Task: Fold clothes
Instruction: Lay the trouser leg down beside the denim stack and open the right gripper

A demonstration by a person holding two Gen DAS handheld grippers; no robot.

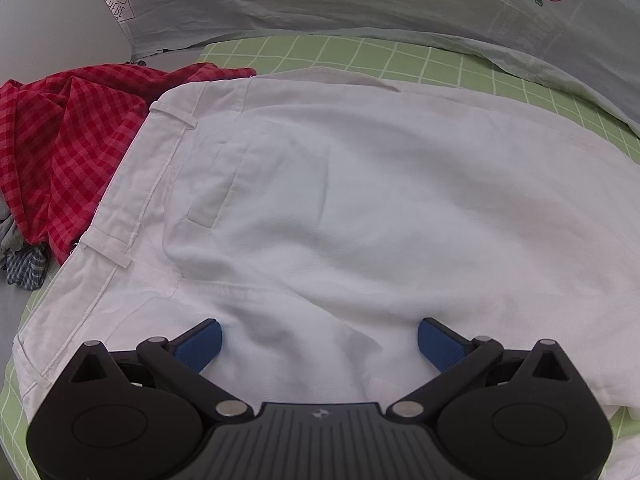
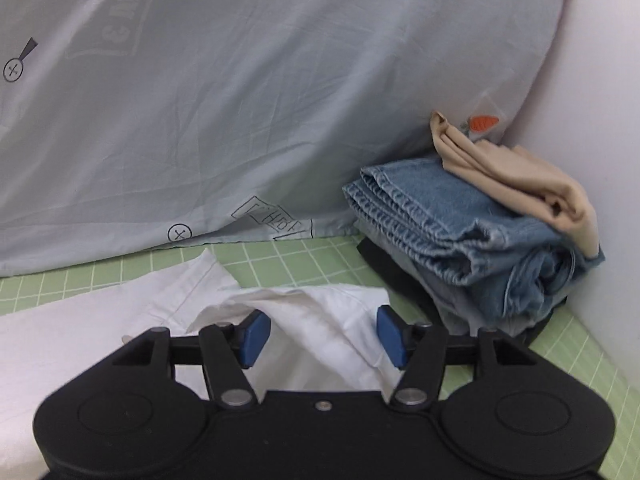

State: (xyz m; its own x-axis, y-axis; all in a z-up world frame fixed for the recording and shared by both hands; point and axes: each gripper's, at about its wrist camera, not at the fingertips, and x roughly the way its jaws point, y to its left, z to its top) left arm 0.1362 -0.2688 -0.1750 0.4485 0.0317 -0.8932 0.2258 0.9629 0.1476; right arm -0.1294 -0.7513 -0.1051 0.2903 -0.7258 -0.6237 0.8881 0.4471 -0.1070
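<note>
The white cotton trousers (image 1: 340, 200) lay flat on the green grid-patterned sheet (image 1: 360, 56), waistband beside a crumpled red checked cloth (image 1: 60, 140). The left gripper (image 1: 319, 344) hovered wide apart over the seat, gripping nothing. The right gripper (image 2: 324, 336) stood partly spread over the trouser hems (image 2: 312, 320), pads clear of them. Folded blue jeans (image 2: 460, 232) under a beige garment (image 2: 520, 176) sat nearby.

A green grid-patterned bed sheet (image 1: 400, 56) carries white trousers (image 1: 340, 208), a red checked garment (image 1: 60, 140) at one edge, and folded jeans (image 2: 460, 232) in the corner
</note>
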